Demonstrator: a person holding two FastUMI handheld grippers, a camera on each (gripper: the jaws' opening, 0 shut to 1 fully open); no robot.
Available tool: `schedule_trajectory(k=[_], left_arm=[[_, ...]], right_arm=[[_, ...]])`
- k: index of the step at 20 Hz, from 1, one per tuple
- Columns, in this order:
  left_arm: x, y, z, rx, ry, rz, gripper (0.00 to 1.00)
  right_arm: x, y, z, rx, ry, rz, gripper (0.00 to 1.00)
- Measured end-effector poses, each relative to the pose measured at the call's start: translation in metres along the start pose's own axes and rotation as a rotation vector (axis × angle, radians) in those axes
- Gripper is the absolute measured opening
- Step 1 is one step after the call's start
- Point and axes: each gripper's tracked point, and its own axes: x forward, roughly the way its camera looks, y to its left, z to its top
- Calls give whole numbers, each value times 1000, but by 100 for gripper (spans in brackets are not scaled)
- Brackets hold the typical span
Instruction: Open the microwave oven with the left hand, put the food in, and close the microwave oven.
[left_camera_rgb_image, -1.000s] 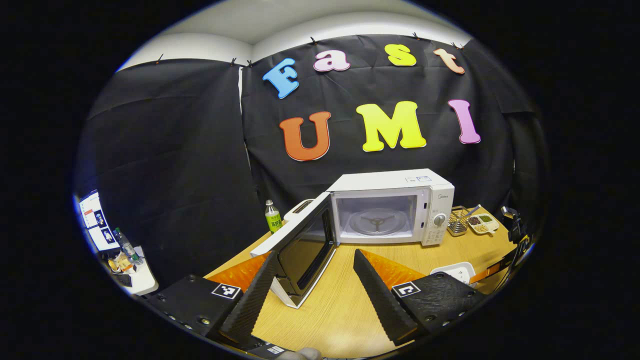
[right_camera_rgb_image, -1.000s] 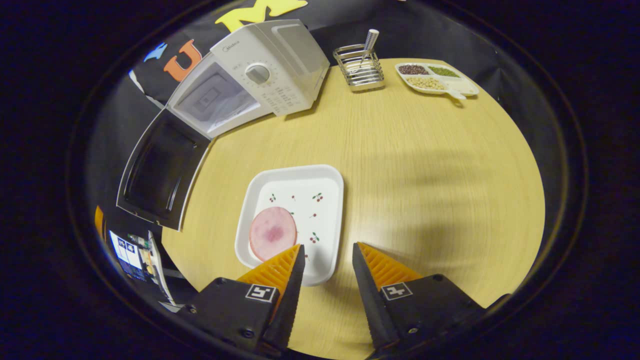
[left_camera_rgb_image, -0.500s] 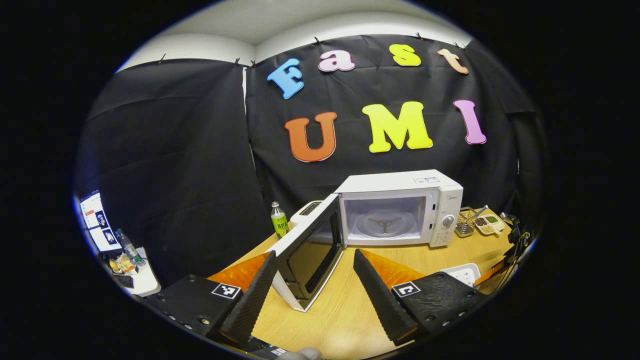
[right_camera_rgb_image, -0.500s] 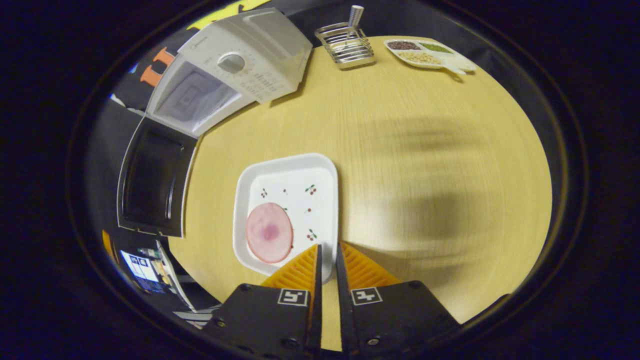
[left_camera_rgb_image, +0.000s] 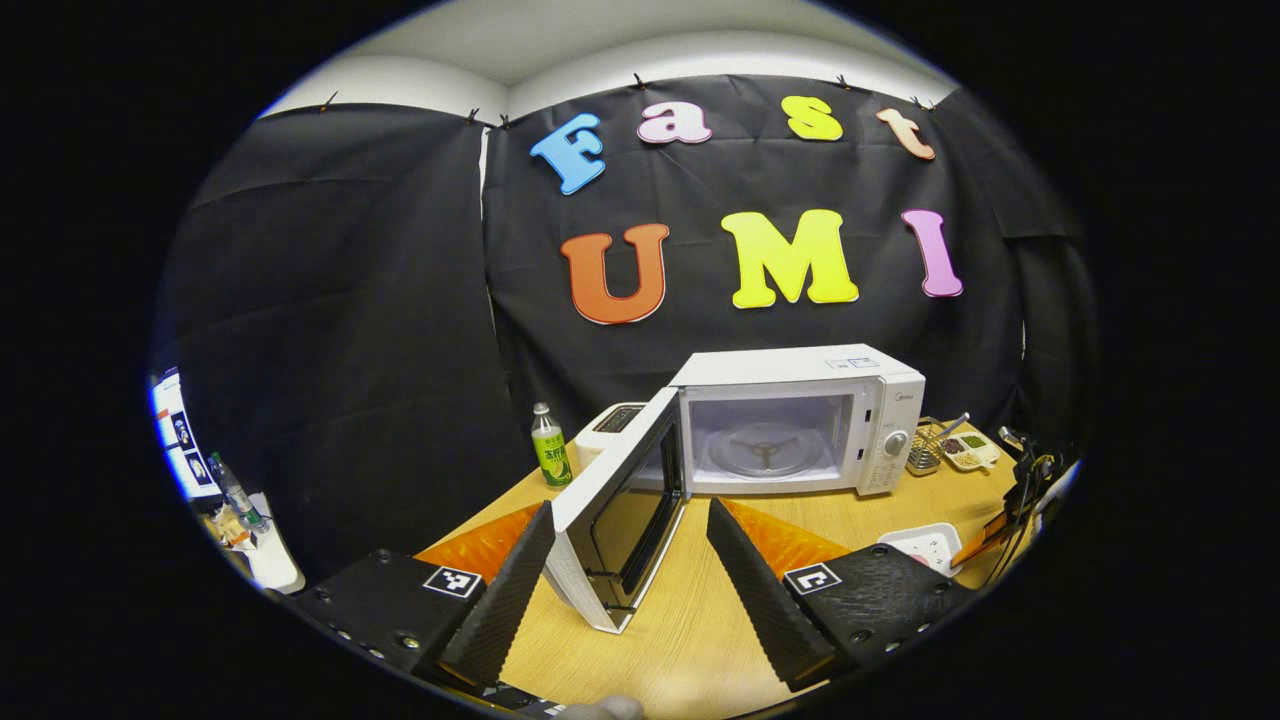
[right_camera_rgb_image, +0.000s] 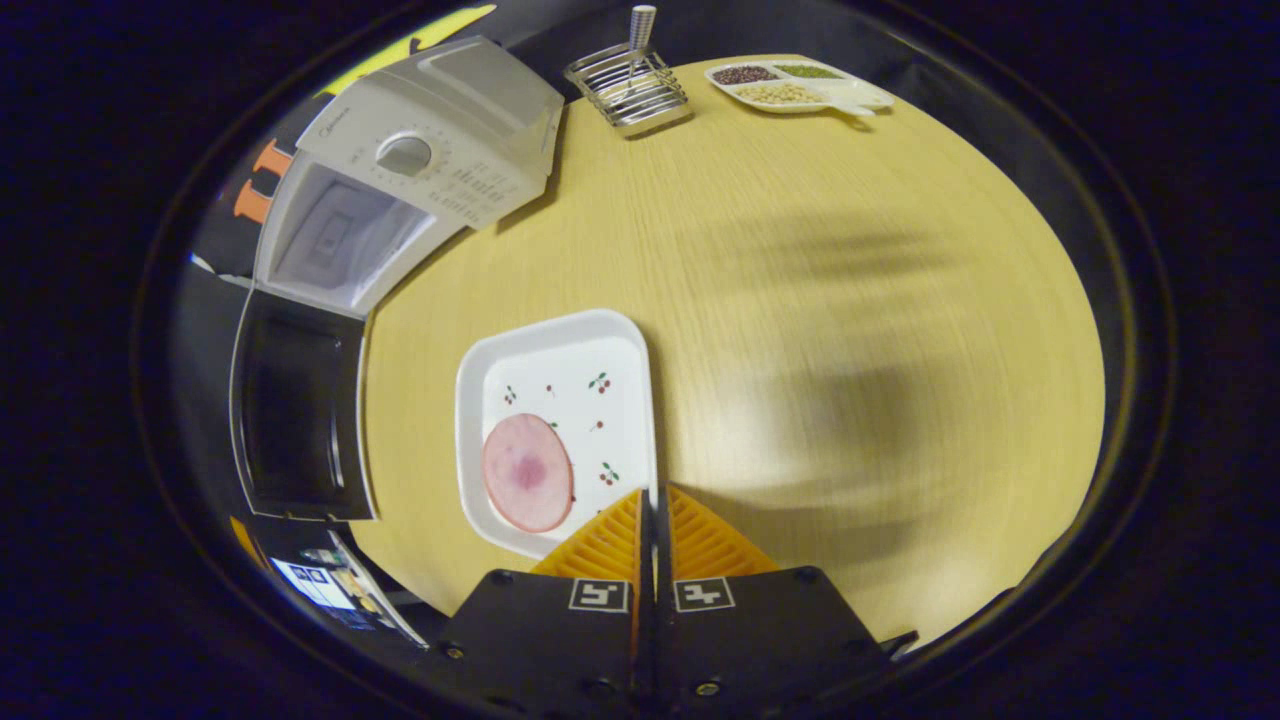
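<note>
So the white square plate with little cherry prints (right_camera_rgb_image: 590, 350) sits centre-left of the right gripper view on the round light-wood table (right_camera_rgb_image: 850, 330), with a round pink slice of ham (right_camera_rgb_image: 527, 472) lying loose on its near half. My read: the plate is stiff and light but probably glazed and slick, and the ham will slide if it tips, so the rim is the only sensible hold and it has to stay level.

The right gripper (right_camera_rgb_image: 655, 510) has its jaws pinched together on the plate's near right rim at the bottom centre, no gap visible.

The left gripper (left_camera_rgb_image: 630, 560) has its jaws wide apart, holding nothing, with the open dark-glass door (left_camera_rgb_image: 620, 500) standing between them farther off. The white microwave oven (left_camera_rgb_image: 800, 420) sits centre-right there, cavity empty.
</note>
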Motion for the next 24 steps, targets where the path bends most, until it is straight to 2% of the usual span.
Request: schedule_trajectory(k=[4,8,18,21,24], left_arm=[[5,9,5,1,1,-43,94],[10,7,15,18,-16,-91,94],[14,-9,34,48,-54,-191,94],[15,-7,37,53,-60,-193,94],[16,-9,43,61,-69,-203,94]], right_arm=[[1,14,-1,71,-71,70,3],[-13,41,-1,82,-153,127,3],[-34,174,17,195,-312,293,4],[-33,210,24,209,-364,338,3],[-22,234,33,263,-427,352,4]])
